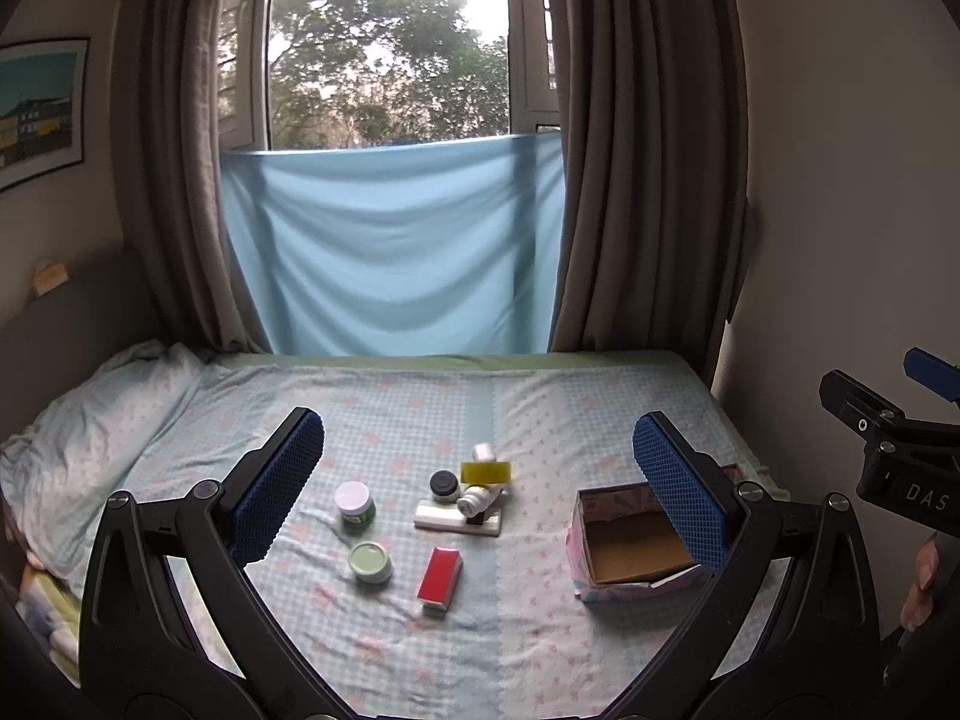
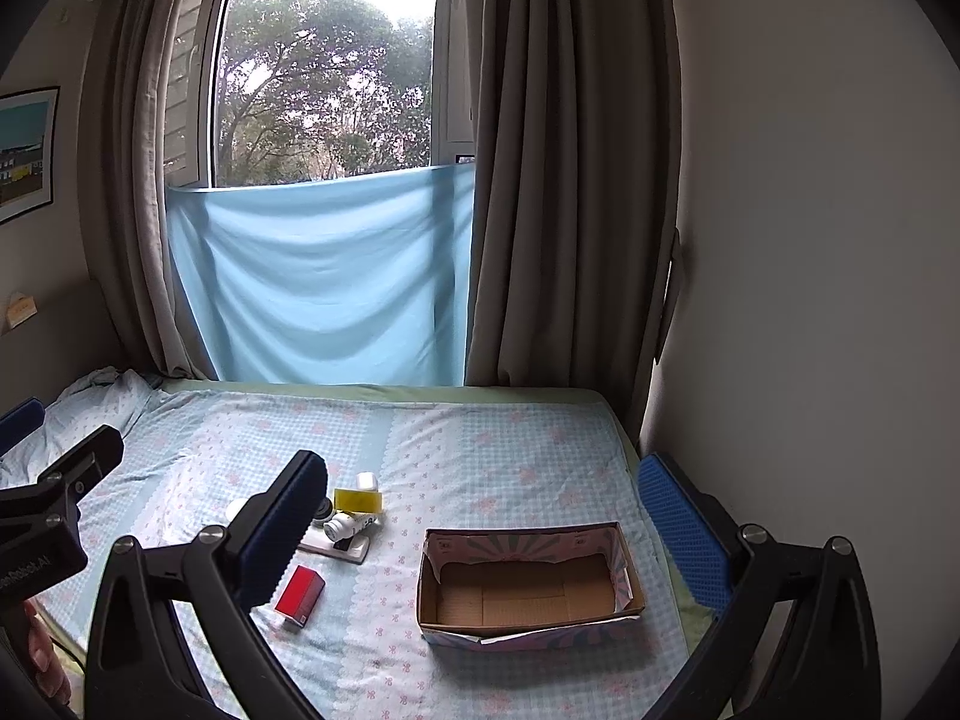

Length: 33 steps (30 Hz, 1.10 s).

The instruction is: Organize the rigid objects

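Several small objects lie on the bed: a red box (image 1: 440,580) (image 2: 300,594), a green-lidded jar (image 1: 370,561), a white-lidded green jar (image 1: 354,502), a black-capped jar (image 1: 444,485), a yellow block (image 1: 486,471) (image 2: 358,500), a white bottle (image 1: 474,501) (image 2: 343,525) and a flat white box (image 1: 457,518) (image 2: 336,547). An open cardboard box (image 1: 630,543) (image 2: 528,585) stands to their right, with nothing in it. My left gripper (image 1: 480,480) is open and empty above the objects. My right gripper (image 2: 480,528) is open and empty above the cardboard box.
The bed (image 1: 420,396) has a checked floral sheet and a rumpled pillow (image 1: 90,438) at the left. A blue cloth (image 1: 390,246) and grey curtains hang at the window behind. A wall (image 2: 810,240) borders the bed's right edge.
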Tool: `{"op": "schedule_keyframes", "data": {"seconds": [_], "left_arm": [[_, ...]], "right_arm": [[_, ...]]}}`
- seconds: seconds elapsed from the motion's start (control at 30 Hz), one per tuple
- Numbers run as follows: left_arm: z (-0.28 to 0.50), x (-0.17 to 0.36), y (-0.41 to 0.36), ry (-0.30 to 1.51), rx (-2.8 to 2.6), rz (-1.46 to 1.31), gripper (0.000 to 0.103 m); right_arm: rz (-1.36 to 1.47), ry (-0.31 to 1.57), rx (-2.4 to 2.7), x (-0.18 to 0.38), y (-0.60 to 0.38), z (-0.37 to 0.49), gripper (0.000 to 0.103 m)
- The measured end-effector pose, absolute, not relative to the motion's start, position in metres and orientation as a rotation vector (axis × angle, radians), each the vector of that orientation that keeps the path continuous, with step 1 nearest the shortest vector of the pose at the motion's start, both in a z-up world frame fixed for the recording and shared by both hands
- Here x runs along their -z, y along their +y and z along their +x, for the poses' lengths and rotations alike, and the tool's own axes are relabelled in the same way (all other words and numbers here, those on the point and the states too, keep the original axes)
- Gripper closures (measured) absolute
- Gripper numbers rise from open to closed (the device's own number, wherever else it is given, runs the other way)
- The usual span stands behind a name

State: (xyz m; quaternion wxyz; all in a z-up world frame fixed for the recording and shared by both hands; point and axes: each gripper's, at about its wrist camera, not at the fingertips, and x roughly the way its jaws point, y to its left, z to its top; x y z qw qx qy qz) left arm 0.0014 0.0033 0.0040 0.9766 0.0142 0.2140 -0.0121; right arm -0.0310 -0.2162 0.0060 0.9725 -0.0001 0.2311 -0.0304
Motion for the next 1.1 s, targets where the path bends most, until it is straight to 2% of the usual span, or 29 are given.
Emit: {"op": "schedule_keyframes", "data": {"seconds": [1.1], "left_arm": [[-0.0004,-0.0034,0.0008,0.432,0.031,0.032,0.001]], "right_arm": [[0.025,0.454,0.052,-0.0019,-0.2211,-0.0359,0.0]]}}
